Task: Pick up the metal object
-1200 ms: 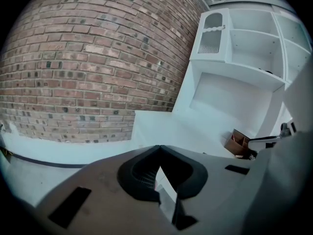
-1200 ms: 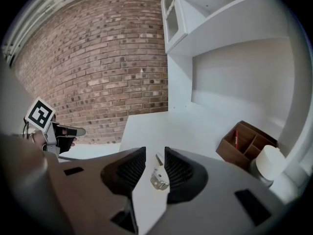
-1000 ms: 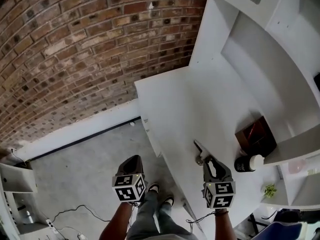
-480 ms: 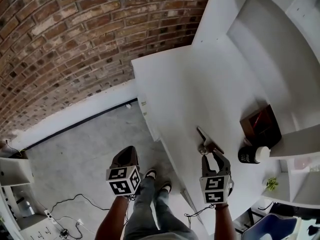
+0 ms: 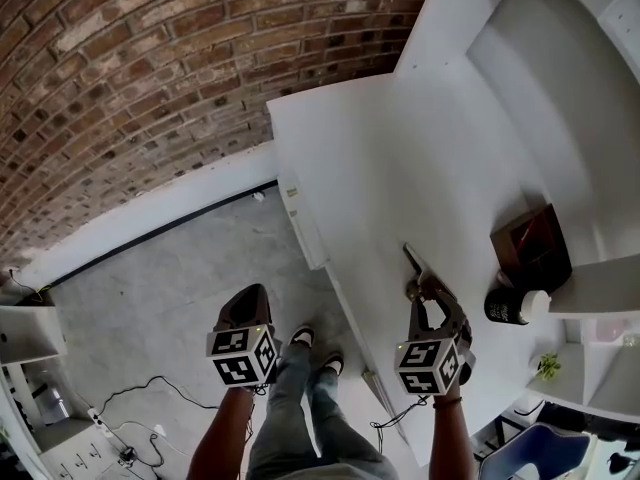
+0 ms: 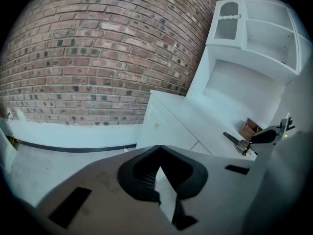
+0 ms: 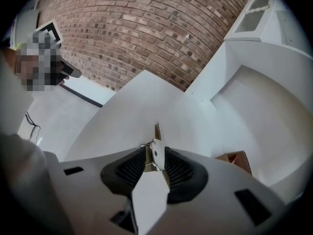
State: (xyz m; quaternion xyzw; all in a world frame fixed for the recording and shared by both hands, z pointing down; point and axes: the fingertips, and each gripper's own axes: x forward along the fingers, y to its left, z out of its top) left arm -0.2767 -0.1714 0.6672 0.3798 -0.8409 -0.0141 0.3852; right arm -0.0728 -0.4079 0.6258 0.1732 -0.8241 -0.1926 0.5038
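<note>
Showing the grasp stage of the pick-up. The right gripper point(image 7: 155, 156) is closed on the metal object point(image 7: 157, 131). Its two ribbed pads press the pale, riveted end from either side, and the slim handle runs on past the jaw tips.

The hold sits at one end of a long piece, so the free handle will probably want to droop or swing. The squeeze should stay firm, and the lift is best made straight up and slowly. The gripper should be kept level until the handle is clear of the surface. A slack grip here would likely let the piece pivot between the pads.

In the head view the object lies on the white counter point(image 5: 380, 168), near its front edge. Its gripped end is nearest the person and its handle points away, up and to the left. It appears to rest on the surface, not yet raised.

Just to the right of the gripper stands a dark jar point(image 5: 512, 306) with a pale lid, and a brown box point(image 5: 530, 248) lies beyond it. Both are apart from the object but close enough to be minded in any sideways move.

The left gripper point(image 6: 159, 150) has its jaws together with nothing between them. It hangs over the grey floor point(image 5: 150, 268), well apart from the counter.
</note>
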